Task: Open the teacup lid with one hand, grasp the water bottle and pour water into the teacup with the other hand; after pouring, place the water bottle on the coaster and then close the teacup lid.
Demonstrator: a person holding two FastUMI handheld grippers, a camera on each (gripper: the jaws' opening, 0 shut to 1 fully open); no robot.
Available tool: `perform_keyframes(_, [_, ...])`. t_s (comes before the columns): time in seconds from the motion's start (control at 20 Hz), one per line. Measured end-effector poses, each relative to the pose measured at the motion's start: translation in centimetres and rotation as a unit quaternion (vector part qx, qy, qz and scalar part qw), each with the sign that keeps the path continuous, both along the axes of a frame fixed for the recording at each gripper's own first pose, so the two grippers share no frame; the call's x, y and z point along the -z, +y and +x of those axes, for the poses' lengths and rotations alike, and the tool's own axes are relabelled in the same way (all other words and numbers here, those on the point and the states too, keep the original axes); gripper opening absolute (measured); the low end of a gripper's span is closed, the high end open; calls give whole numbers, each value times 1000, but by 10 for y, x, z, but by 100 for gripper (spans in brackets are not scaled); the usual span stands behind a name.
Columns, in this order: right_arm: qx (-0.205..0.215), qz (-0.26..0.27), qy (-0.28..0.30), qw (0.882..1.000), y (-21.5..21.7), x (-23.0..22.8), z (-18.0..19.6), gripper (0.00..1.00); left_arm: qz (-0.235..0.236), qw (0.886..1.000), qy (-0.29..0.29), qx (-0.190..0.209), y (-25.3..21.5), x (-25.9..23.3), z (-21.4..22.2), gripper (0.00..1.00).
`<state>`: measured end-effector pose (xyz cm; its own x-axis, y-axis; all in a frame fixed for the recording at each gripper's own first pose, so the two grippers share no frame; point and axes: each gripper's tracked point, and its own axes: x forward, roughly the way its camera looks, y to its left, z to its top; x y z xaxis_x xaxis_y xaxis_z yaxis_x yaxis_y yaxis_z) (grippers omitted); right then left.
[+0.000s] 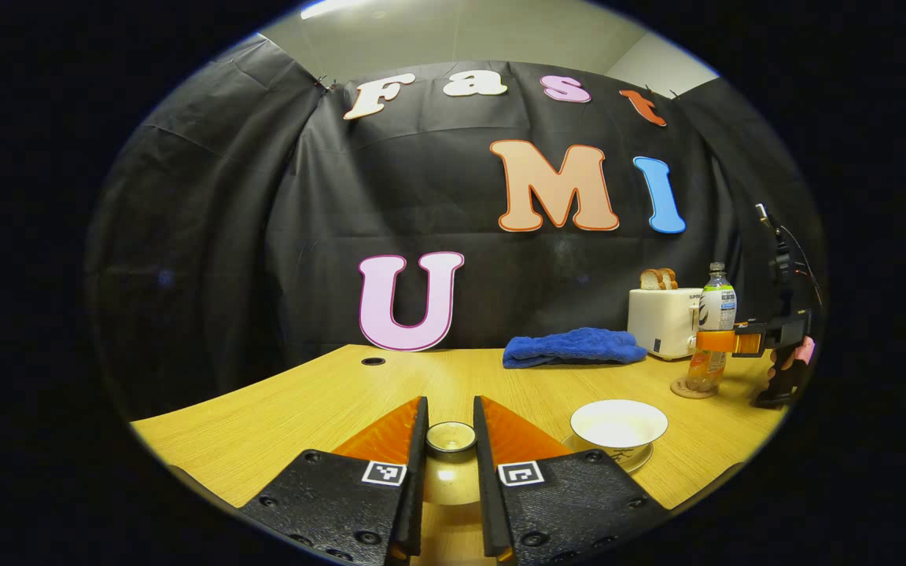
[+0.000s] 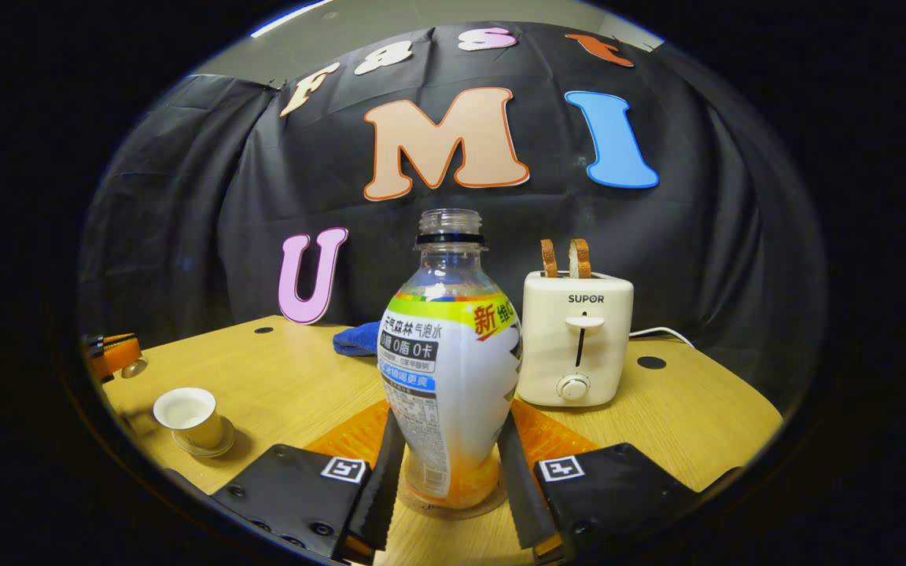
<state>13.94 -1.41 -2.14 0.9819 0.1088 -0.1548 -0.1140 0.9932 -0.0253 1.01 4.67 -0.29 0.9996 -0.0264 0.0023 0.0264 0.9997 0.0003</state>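
Observation:
My left gripper [image 1: 451, 402] is shut on the teacup lid [image 1: 451, 439], held by its round knob above the table. The white teacup [image 1: 618, 423] stands uncovered on its saucer just to the right, and shows as the teacup [image 2: 189, 415] at the far left of the right gripper view. The uncapped water bottle [image 2: 449, 369], with orange liquid at its bottom, stands upright on the round coaster [image 2: 475, 507]. My right gripper [image 2: 449, 420] is closed on the bottle's lower body, both fingers against its sides. In the left gripper view the water bottle [image 1: 714, 314] and right gripper [image 1: 716, 340] sit far right.
A white toaster [image 2: 575, 338] with two slices of bread stands right behind the bottle. A blue towel [image 1: 571, 346] lies at the back of the wooden table [image 1: 303, 409]. The black cloth wall closes off the back. A hand [image 1: 791, 365] holds the right gripper.

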Motion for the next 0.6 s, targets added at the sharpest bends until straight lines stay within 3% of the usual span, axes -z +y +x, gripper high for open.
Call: perform_keyframes(0.6, [-5, 0, 4, 1000, 2, 7, -3, 85, 0, 1000, 0, -1, 1, 0, 0, 28])
